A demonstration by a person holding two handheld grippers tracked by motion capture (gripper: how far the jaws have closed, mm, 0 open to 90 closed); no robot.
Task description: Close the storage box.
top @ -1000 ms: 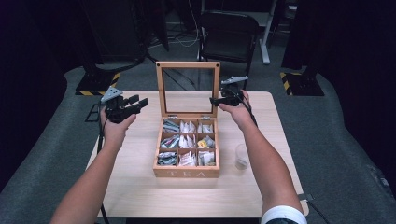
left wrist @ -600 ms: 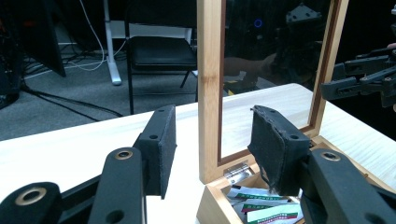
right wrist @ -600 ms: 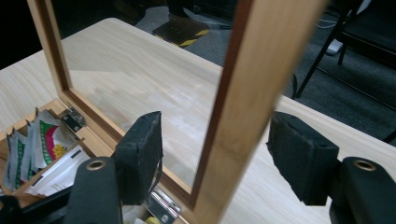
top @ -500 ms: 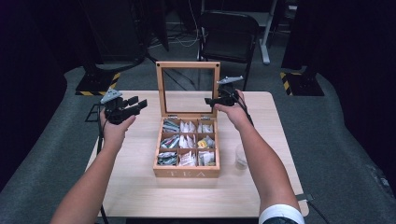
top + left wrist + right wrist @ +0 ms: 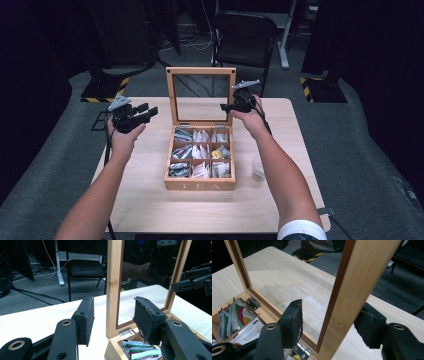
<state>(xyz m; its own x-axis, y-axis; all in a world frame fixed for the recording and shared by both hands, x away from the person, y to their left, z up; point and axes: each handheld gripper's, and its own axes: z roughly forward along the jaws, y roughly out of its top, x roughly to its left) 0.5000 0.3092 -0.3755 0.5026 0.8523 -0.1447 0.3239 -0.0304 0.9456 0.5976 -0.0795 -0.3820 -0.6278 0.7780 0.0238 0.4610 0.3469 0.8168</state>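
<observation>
A wooden tea box [image 5: 200, 185] marked TEA stands mid-table, its compartments full of tea bags [image 5: 201, 151]. Its glass-paned lid [image 5: 201, 71] is raised upright. My right gripper [image 5: 228, 106] is open at the lid's right edge; in the right gripper view the jaws [image 5: 332, 318] straddle that wooden frame post [image 5: 352, 290], one pad on the glass side, one outside, with a gap showing. My left gripper [image 5: 148, 111] hovers open to the left of the box. From the left gripper view its open gripper [image 5: 115, 312] faces the lid's left post [image 5: 113, 277], well short of it.
A small clear cup [image 5: 257, 168] sits on the light wooden table [image 5: 150, 200] just right of the box. Behind the table stands a black chair [image 5: 245, 35], with cables on the grey floor. Dark curtains close both sides.
My right gripper has slid left onto the lid's right edge. The left gripper has stayed put, and the lid has kept upright.
</observation>
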